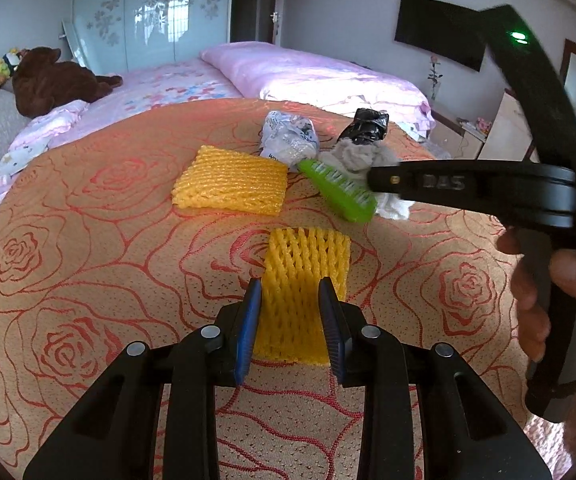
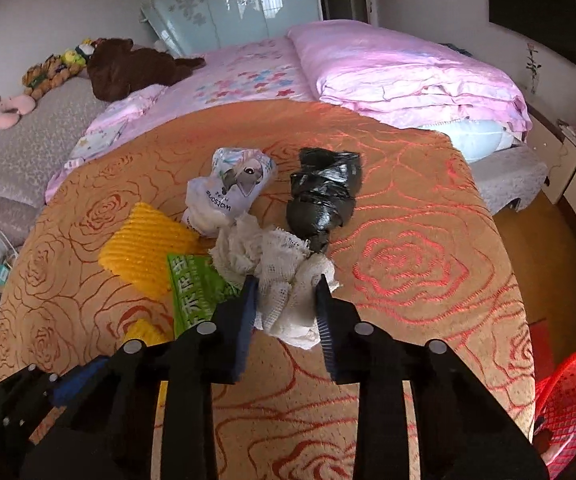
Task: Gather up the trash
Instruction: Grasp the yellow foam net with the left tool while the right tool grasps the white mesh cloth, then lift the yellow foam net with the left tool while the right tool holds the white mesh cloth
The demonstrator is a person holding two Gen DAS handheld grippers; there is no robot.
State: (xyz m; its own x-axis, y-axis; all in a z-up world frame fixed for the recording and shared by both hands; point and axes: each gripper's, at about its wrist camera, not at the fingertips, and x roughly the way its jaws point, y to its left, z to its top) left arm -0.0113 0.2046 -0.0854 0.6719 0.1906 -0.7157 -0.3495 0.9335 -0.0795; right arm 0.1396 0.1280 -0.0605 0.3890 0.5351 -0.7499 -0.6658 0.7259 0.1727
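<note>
Trash lies on a rose-patterned orange tablecloth [image 1: 68, 264]. My left gripper [image 1: 291, 288] has its blue pads on both sides of a yellow foam net sleeve [image 1: 303, 280], touching it. A second, flat yellow foam net [image 1: 232, 182] lies beyond. My right gripper [image 2: 286, 284] has its pads around a crumpled white tissue wad [image 2: 276, 264]; it shows in the left wrist view [image 1: 371, 178] reaching from the right. Near it lie a green packet [image 2: 196, 284], a crumpled white printed bag [image 2: 228, 196] and a black plastic bag [image 2: 323, 196].
A red plastic basket [image 2: 571, 396] stands below the table's right edge. A bed with pink bedding [image 2: 387, 68] lies behind the table, with a brown plush toy [image 2: 128, 66]. The table's far edge is just past the bags.
</note>
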